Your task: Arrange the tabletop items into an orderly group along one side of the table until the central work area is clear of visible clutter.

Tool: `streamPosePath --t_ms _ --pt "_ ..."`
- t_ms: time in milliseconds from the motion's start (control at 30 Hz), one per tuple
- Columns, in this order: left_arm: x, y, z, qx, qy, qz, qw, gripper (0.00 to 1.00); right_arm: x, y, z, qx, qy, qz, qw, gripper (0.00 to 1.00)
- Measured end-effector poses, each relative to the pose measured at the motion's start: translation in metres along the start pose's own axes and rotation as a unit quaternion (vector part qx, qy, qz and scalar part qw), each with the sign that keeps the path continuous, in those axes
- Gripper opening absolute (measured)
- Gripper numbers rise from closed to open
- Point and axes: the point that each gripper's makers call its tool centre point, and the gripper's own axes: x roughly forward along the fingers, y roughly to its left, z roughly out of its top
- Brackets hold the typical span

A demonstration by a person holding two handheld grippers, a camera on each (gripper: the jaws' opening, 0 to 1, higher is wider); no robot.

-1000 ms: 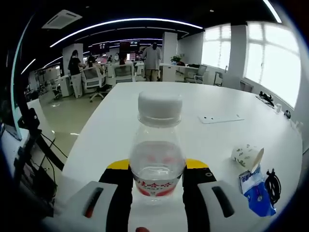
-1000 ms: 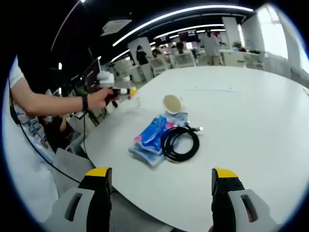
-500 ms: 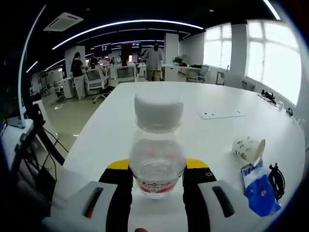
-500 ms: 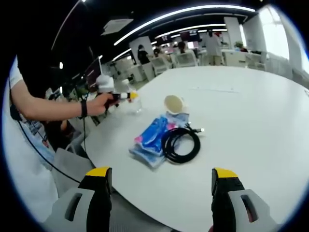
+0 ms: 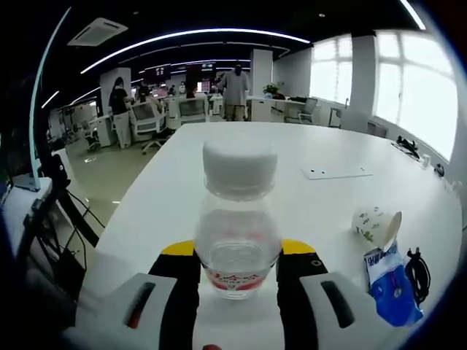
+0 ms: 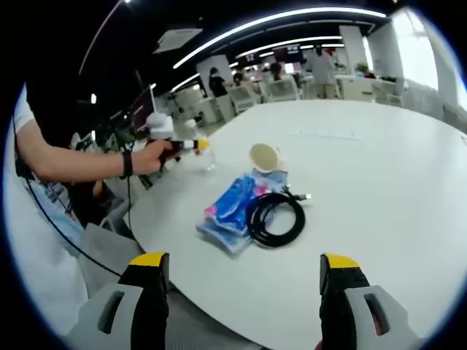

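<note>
Left gripper (image 5: 235, 273): jaws closed on the lower body of a bottle (image 5: 238, 230), clear plastic, white cap, red label band. Bottle upright, its base on or just above the table (image 5: 241, 157) near the edge; contact with the surface cannot be told. In the right gripper view the same gripper (image 6: 191, 144) is at the table's far-left edge, held in the person's hand (image 6: 149, 153), with the bottle (image 6: 207, 158) at its tip.

Right gripper (image 6: 241, 292): jaws spread wide, nothing between them, hanging off the near edge of the table (image 6: 379, 182).

Outward: a paper cup (image 6: 263, 157) on its side, mouth toward the camera. Just beside it, a blue packet (image 6: 230, 211), and a coiled black cable (image 6: 276, 219) lapping the packet's edge. A flat white card (image 5: 336, 173) lies farther in, well apart from the rest.

Judgement: bottle being placed at the side edge; cup, packet, cable and card still to gather.

Risks:
- Bottle sits close to the edge; letting go off-level or nudging it on withdrawal could topple it, and it could roll off.
- Thin plastic may flex and slip under the squeeze.
- The cup will roll if pushed on its side.
- The cable could drag the packet with it when lifted.
</note>
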Motion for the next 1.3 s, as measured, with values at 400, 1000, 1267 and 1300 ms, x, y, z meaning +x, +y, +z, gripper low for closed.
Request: streamPosePath --t_ms 400,1000,1267,1300 --pt "-0.003 0.001 -0.006 -0.041 0.006 0.006 0.9991 0.41 -0.002 0.0 0.0 0.001 -0.004 -0.001 1.0 0.87" --pt "-0.026 0.001 0.009 -0.033 -0.002 -0.007 0.9994 0.47 0.001 0.0 0.004 0.0 -0.018 0.007 0.9998 0.87" --pt "-0.045 -0.002 0.006 -0.025 -0.008 -0.015 0.9995 0.47 0.002 0.004 0.005 -0.003 -0.023 0.012 0.9997 0.87" --pt "-0.049 -0.003 0.005 -0.026 -0.008 -0.016 0.9995 0.48 0.002 0.004 0.005 -0.003 -0.023 0.013 0.9996 0.87"
